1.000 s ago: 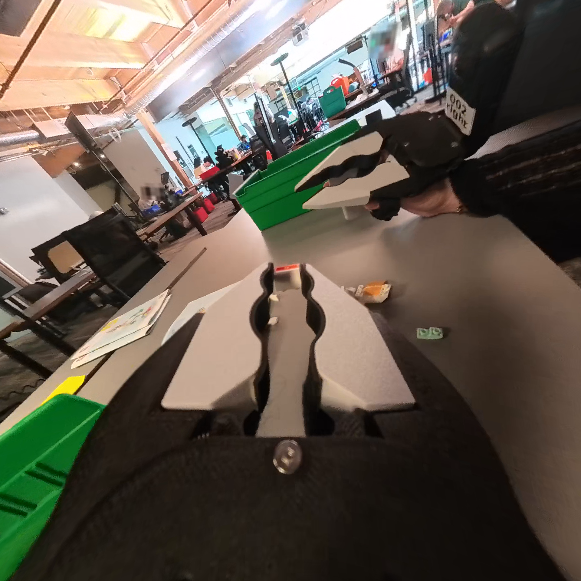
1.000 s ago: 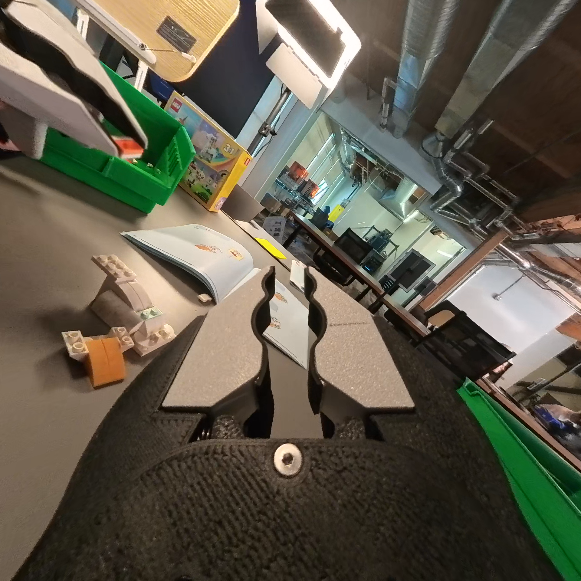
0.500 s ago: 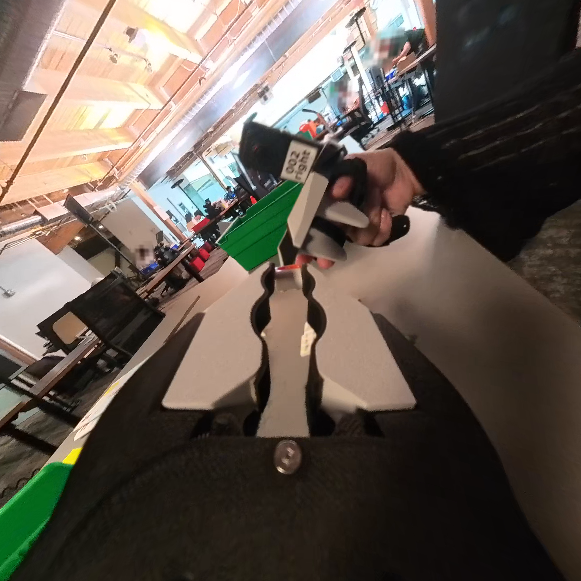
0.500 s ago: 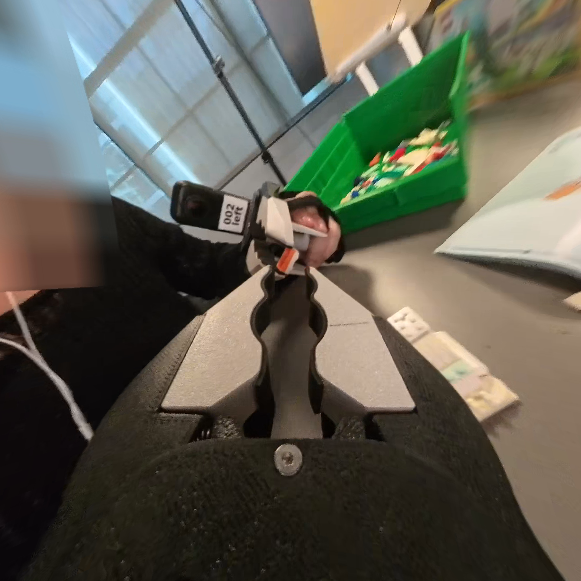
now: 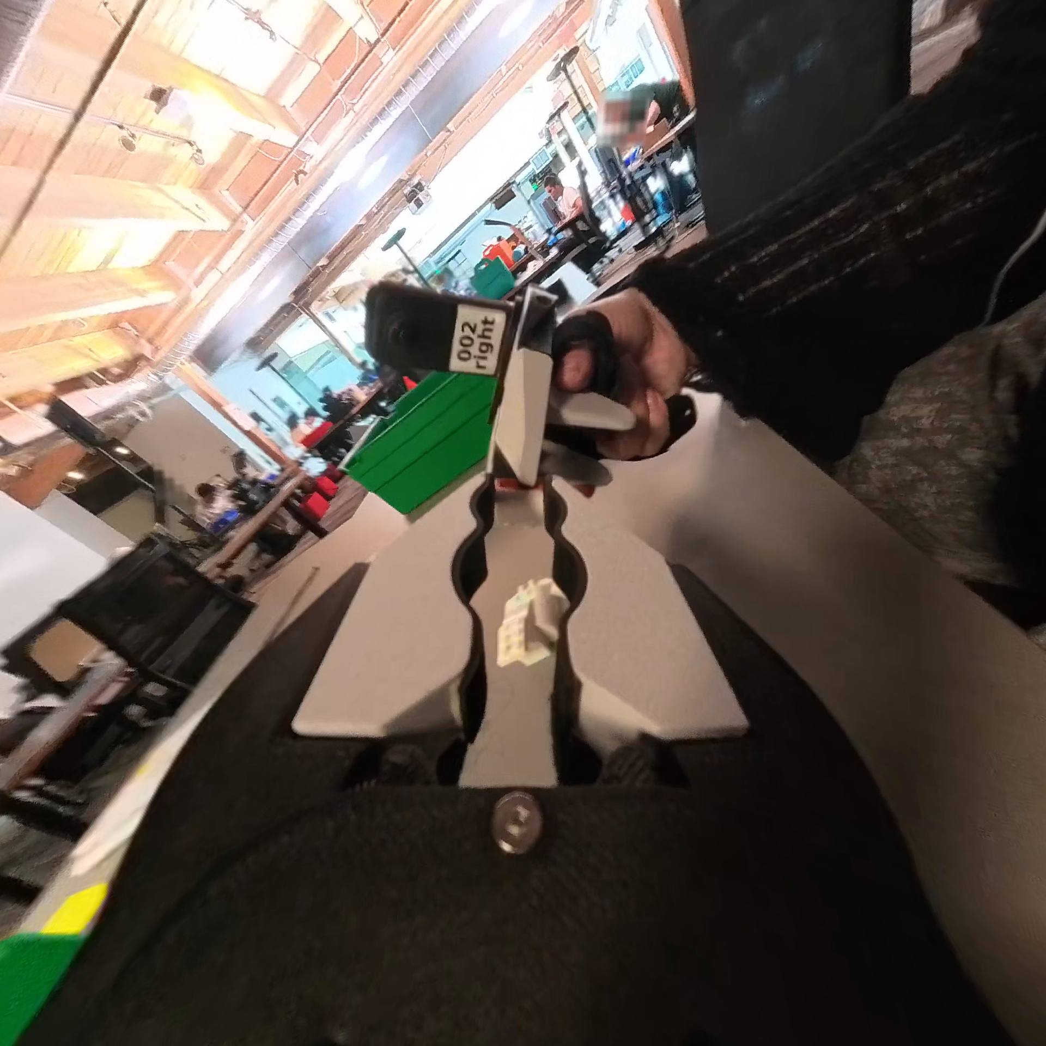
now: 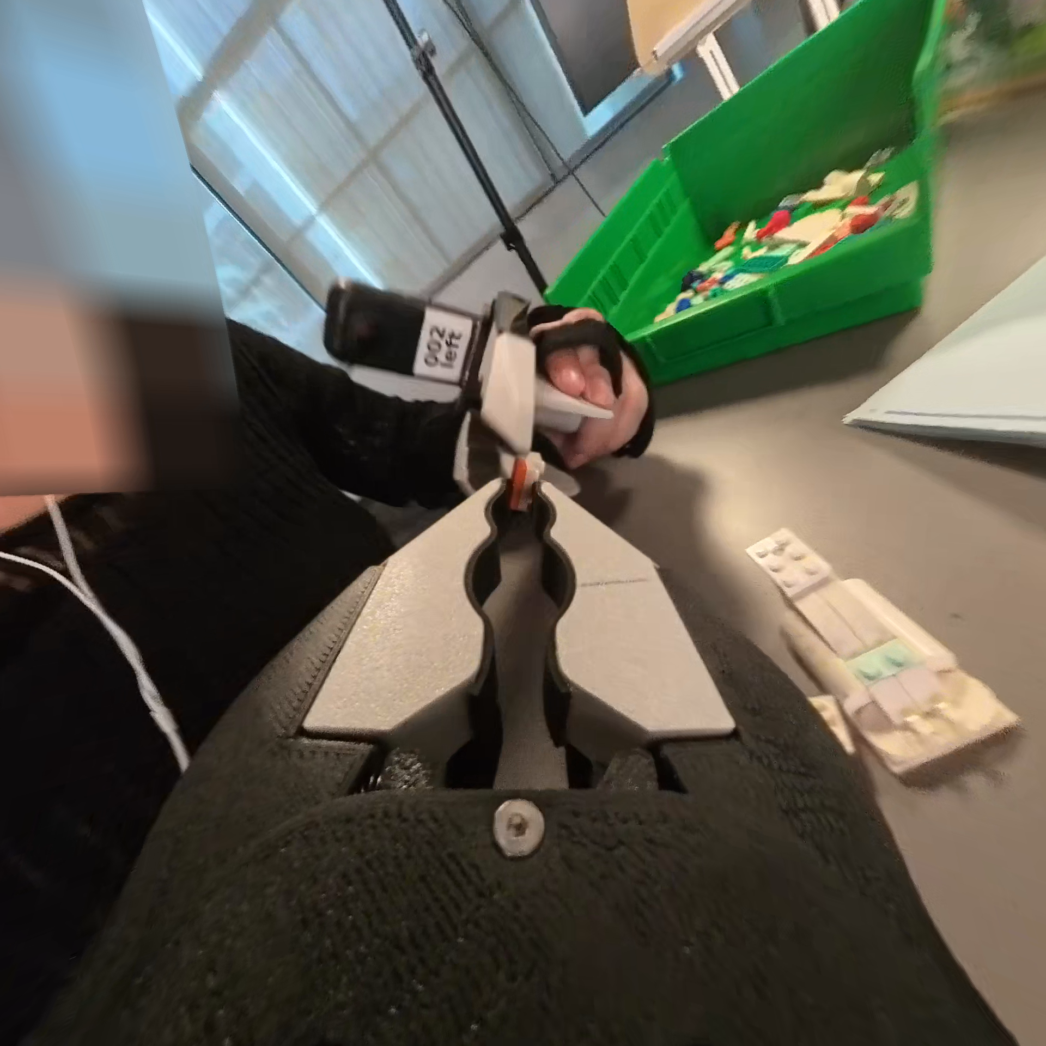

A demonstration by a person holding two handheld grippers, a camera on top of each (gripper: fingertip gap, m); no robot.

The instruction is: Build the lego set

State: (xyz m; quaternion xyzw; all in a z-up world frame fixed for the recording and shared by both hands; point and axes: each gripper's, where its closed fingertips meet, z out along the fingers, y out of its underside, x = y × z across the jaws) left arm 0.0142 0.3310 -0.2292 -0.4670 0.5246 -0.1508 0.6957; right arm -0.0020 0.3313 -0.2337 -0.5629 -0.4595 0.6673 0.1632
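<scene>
step: handover of small red-and-white piece point(image 6: 522, 478), pinched in left claw point(image 5: 516, 498) | right claw point(image 6: 518, 498) tips meet it, grip unclear (blurred) | white partial build point(image 6: 871, 662) on table point(image 6: 821, 487) | next: right claw clamps before left releases

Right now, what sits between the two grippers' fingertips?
A small red-and-white brick, pinched at the left gripper tips and meeting the right gripper, in the right wrist view.

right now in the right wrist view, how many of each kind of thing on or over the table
gripper: 2, left gripper and right gripper
green bin: 1
booklet: 1
white lego build: 1
small red piece: 1
total: 6
</scene>
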